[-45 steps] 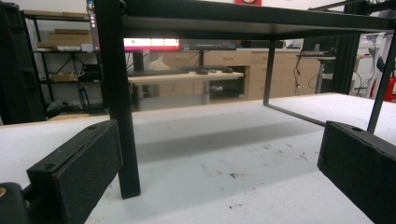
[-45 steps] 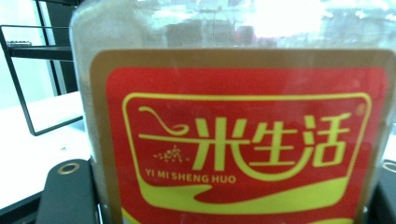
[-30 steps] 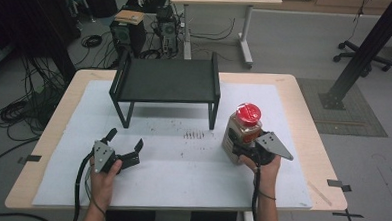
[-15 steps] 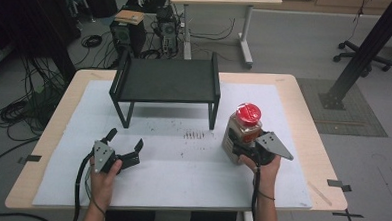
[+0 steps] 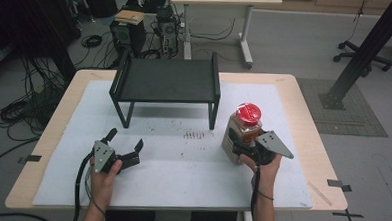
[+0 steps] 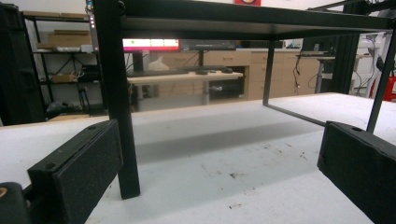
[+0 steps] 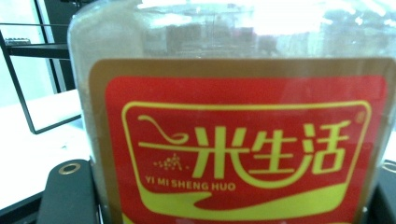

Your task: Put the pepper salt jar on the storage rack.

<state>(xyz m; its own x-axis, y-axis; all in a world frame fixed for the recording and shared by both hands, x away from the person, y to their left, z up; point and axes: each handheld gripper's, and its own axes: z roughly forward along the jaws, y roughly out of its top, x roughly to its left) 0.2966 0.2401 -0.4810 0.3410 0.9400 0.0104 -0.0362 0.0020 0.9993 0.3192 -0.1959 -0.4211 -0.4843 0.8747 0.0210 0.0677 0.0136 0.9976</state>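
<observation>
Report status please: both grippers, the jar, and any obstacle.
Right gripper shut on jar, jar upright on table. Left gripper open, empty. Black shelf stands behind, apart from jar.

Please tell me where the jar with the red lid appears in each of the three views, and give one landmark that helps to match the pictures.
High view: the jar stands right of centre on the white mat, clamped by the right gripper.
Left gripper view: not in it.
Right gripper view: the jar's red and yellow label is right in front, between the jaws.
Shared landmark: the black shelf, behind the jar in the high view, overhead in the left gripper view, at the left edge in the right gripper view.
</observation>
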